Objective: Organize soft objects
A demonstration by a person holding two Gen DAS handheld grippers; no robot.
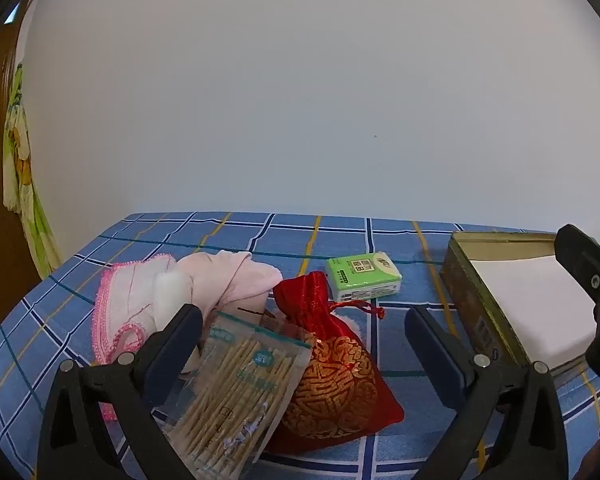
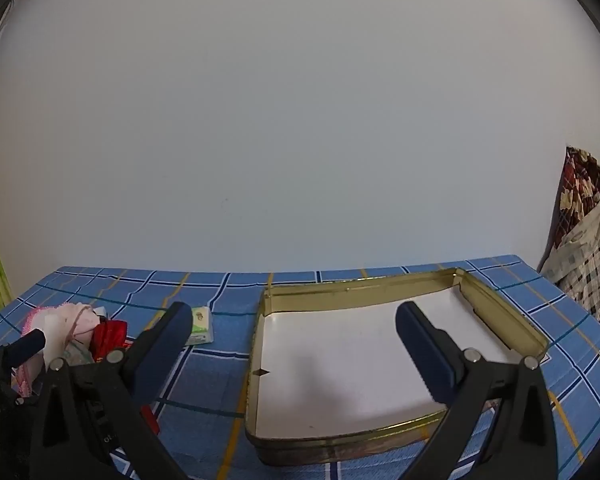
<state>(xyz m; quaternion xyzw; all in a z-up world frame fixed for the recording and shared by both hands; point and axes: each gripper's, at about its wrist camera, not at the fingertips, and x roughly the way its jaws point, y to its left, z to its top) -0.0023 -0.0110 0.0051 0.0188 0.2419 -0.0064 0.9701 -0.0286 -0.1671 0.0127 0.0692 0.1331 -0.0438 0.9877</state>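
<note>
Spread wide, left tongs (image 1: 300, 344) straddling red pouch (image 1: 336, 376) on the table (image 1: 340, 236), long axis running away; right tongs (image 2: 294, 334), also spread, over empty tin (image 2: 496, 304) further right.

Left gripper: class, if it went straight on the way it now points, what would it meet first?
Probably the red pouch, which lies between the open jaws of the left gripper, with the clear packet of sticks overlapping its left side. Depth is unclear, so the packet might touch first.
</note>
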